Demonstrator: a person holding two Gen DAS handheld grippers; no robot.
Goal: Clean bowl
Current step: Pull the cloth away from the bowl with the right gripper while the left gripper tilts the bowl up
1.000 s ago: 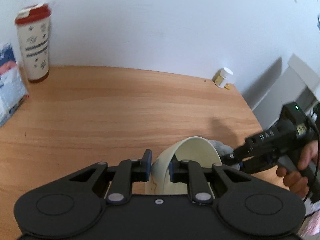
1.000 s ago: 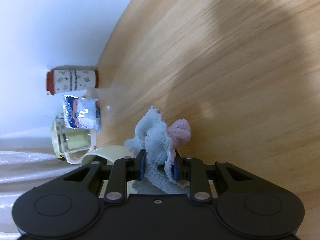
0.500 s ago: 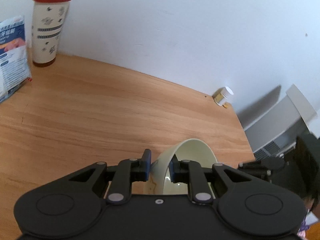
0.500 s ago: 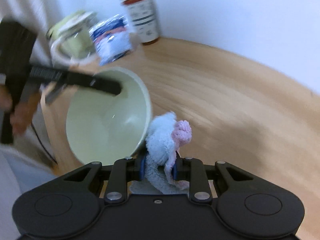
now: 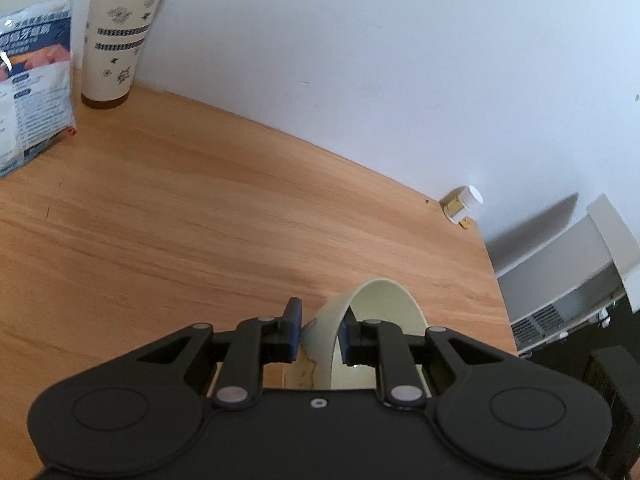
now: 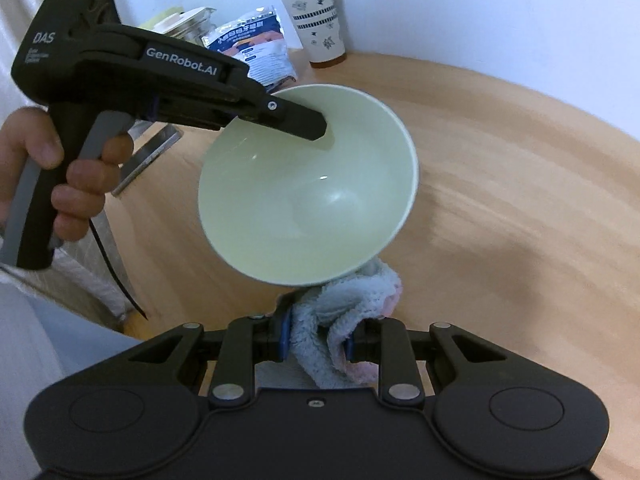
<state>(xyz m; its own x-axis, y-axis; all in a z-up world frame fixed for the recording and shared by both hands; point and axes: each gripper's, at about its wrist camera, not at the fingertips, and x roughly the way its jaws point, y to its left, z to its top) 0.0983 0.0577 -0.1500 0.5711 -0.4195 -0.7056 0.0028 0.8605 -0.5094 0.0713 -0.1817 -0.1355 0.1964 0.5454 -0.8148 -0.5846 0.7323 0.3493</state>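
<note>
Item, bowl [image 6: 308,184]: tilted above the desk [image 6: 500,168], rim clamped in my left tool [image 5: 319,332]; my right tool [image 6: 316,338], clamped on the cloth [image 6: 344,300] just below the bowl's rim, should wipe the inside with firm, circular strokes.

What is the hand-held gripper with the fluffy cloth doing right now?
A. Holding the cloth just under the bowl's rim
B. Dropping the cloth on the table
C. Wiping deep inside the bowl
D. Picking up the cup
A: the right hand-held gripper pinches the cloth, which sits under the tilted bowl's lower rim.
</note>
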